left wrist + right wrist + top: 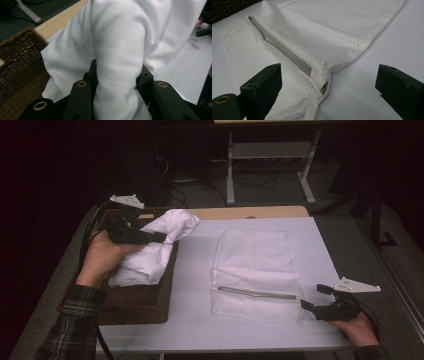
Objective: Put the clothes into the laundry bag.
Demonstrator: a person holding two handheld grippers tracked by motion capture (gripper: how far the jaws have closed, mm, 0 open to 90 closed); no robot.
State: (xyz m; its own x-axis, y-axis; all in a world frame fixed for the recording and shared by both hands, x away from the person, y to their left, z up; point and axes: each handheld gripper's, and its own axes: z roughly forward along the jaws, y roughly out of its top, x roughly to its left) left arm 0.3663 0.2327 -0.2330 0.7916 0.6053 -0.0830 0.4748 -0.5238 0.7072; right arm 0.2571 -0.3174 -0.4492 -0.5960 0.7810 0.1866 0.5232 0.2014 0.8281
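The left hand-held gripper (159, 238) was clenched on a bunched white garment (150, 247), a thick fold of the cloth pinched between its jaws above the brown woven basket (145, 302) at the left side of the counter (195, 285). The rest of the garment hung down into the basket. The right hand-held gripper (311, 299) stood released, jaws wide apart, just beside the near right corner of a white mesh laundry bag (255, 270) lying flat on the counter; its grey zipper (284, 51) ended between the jaws. No readable writing showed.
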